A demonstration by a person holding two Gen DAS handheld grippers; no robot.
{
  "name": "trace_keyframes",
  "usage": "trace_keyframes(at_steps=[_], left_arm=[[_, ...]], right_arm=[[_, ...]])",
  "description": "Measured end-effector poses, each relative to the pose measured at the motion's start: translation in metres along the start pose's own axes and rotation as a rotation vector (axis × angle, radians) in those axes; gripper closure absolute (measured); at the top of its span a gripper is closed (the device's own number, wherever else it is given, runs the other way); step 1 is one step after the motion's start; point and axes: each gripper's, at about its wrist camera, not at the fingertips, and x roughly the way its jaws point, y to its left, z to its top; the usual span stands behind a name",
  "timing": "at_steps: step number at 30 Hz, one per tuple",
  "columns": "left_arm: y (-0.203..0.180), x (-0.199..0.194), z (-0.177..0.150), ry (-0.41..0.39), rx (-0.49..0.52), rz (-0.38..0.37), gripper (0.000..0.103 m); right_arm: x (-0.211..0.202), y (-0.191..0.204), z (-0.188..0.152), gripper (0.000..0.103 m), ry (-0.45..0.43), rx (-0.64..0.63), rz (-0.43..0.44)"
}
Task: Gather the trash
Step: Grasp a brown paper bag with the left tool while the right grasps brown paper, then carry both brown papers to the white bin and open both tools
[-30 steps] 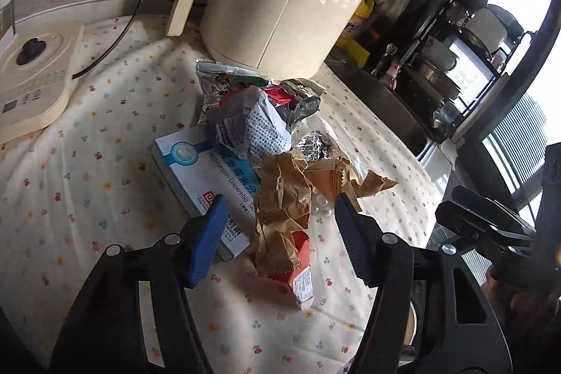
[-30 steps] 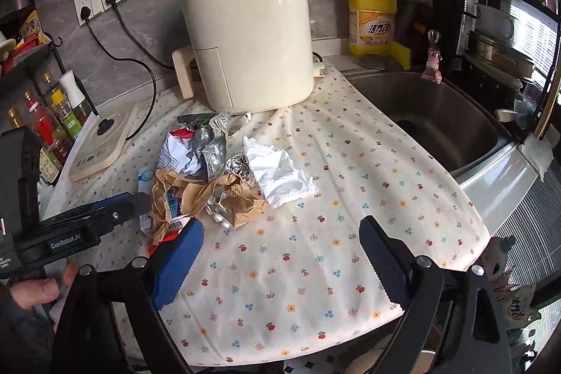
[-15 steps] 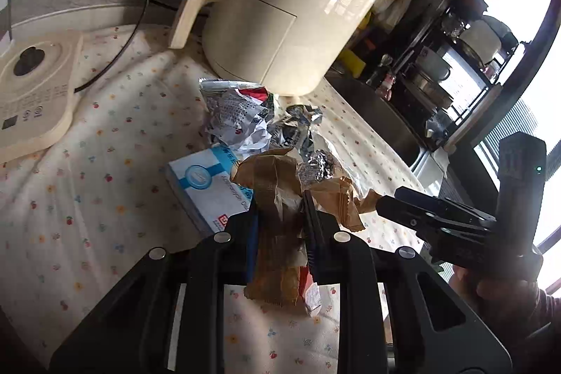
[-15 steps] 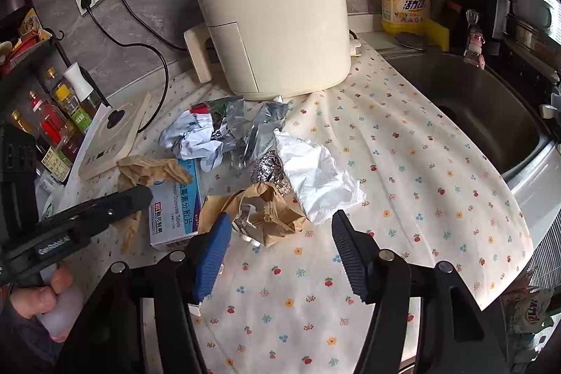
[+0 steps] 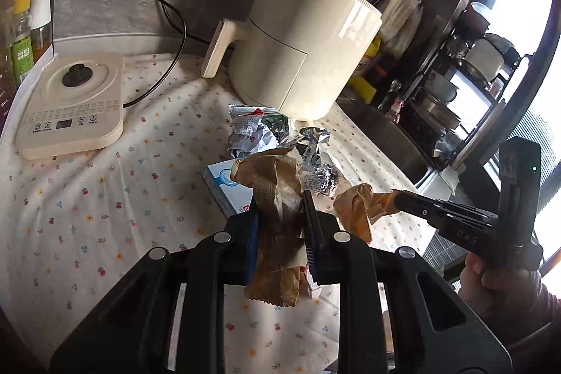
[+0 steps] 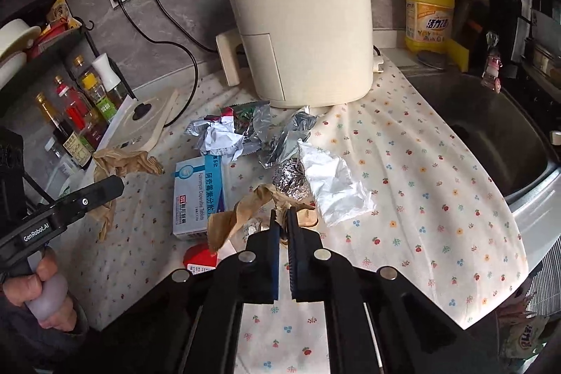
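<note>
floral cloth (image 6: 413,163), tongs (image 5: 280,226) hiding brown wrapper (image 5: 273,184)

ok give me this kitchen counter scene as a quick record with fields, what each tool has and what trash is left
left tool: shut on a brown paper wrapper, lifted off the cloth
right tool: shut on a second brown paper scrap
trash left: medicine box, foil ball, white plastic bag, crumpled snack wrappers, red-and-white packet
surface: flower-print cloth
behind the trash: cream air fryer
right of cloth: sink
</note>
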Motion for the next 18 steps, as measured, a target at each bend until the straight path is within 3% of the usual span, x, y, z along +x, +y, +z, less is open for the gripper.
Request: trace_keyframes(at_steps=[6,18], left_arm=[[-0.029,-0.013,-0.015,-0.016,0.018,0.006,0.081],[-0.094,-0.022,-0.058,0.030,0.047,-0.024,0.081]], right_arm=[[-0.043,-0.016,-0.016,0.098,-0.062,0.030,0.012],[-0.109,-0.060,-0.068,0.098,-0.051,0.067,-0.026]])
